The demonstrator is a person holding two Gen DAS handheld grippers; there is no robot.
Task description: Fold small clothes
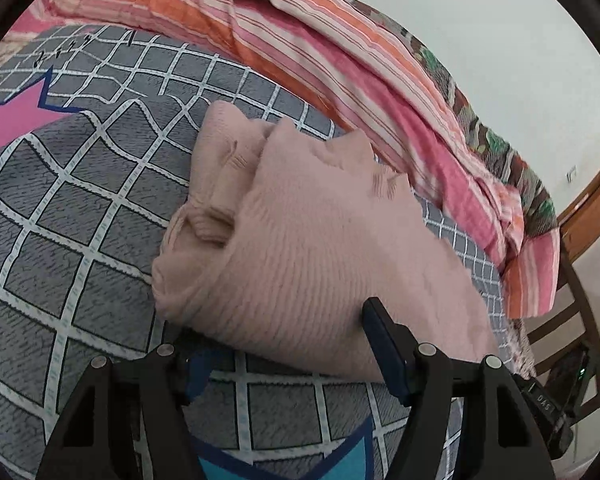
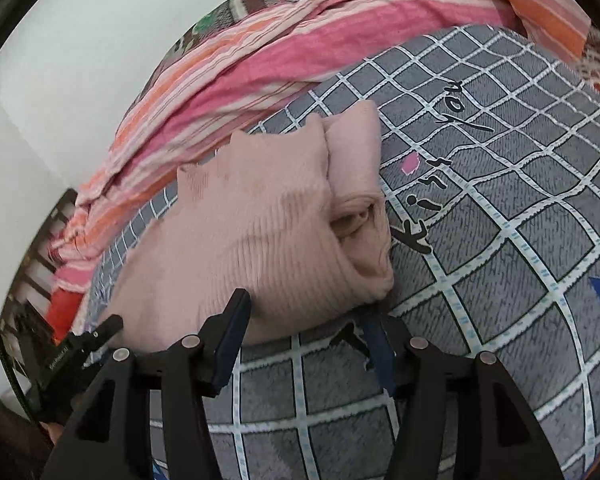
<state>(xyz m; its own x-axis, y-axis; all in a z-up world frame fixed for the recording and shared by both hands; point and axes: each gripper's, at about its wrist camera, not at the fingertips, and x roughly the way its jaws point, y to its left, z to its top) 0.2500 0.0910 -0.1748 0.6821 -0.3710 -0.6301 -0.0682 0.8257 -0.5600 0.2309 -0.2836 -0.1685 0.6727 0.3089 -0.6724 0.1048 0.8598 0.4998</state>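
Observation:
A folded pale pink knit sweater lies on a grey bedsheet with a white grid. In the left wrist view my left gripper stands open at the sweater's near edge. Its right finger rests against the knit and its left finger sits low by the fold's underside. In the right wrist view the same sweater shows a rolled sleeve opening on its right side. My right gripper is open and straddles the sweater's near corner, with the pads not clamped on the cloth.
A bunched pink and orange striped quilt lies beyond the sweater against a white wall. Brown wooden furniture stands past the bed's edge. The black body of the other gripper shows at the left of the right wrist view.

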